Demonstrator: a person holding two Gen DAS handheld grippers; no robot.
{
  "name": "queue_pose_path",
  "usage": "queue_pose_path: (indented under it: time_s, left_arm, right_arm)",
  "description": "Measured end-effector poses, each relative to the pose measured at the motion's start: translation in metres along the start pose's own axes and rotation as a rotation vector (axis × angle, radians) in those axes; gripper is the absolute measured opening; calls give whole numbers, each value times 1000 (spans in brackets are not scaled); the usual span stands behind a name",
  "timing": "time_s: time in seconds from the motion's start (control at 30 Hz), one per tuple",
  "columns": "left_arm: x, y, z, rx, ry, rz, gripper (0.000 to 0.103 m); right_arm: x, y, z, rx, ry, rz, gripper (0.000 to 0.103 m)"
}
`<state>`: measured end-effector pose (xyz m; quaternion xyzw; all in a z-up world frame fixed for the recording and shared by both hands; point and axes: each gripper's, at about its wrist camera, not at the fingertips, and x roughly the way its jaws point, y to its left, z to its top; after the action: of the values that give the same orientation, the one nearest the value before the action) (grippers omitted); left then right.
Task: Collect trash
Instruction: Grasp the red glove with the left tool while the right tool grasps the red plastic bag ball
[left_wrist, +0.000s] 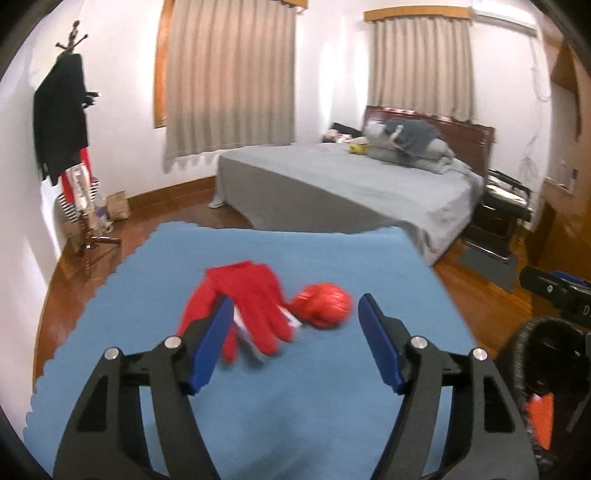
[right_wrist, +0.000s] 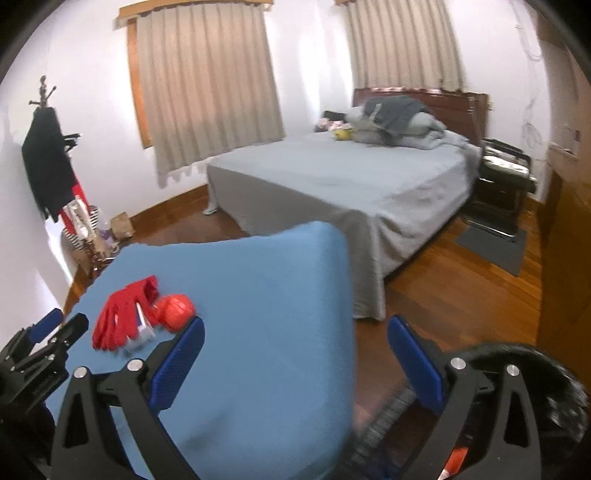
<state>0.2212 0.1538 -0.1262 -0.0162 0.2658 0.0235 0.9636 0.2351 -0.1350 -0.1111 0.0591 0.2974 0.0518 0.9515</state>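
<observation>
On the blue-covered table (left_wrist: 332, 258) lie a red glove (left_wrist: 247, 295), a crumpled red ball (left_wrist: 327, 304) to its right, and a small white piece (left_wrist: 293, 321) between them. My left gripper (left_wrist: 295, 299) hovers open just before them; its left pad overlaps the glove's near edge, and nothing is gripped. In the right wrist view the glove (right_wrist: 122, 314) and the ball (right_wrist: 175, 310) sit at the table's left, with the left gripper (right_wrist: 61, 325) beside them. My right gripper (right_wrist: 297, 321) is open and empty over the table's right edge.
A black mesh bin (left_wrist: 535, 332) (right_wrist: 546, 365) with an orange scrap (left_wrist: 541, 417) inside stands on the wooden floor right of the table. Beyond are a grey bed (left_wrist: 351, 184), a coat rack (left_wrist: 70, 122) at left, and a dark stand (left_wrist: 502, 206) by the bed.
</observation>
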Motion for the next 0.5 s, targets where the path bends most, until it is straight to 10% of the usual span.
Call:
queue_pose_path:
  time_s: [0.5]
  left_arm:
    - [53,92,-6,-83,76,157,61]
  right_arm:
    - [141,114,-8,-110,175,157,93]
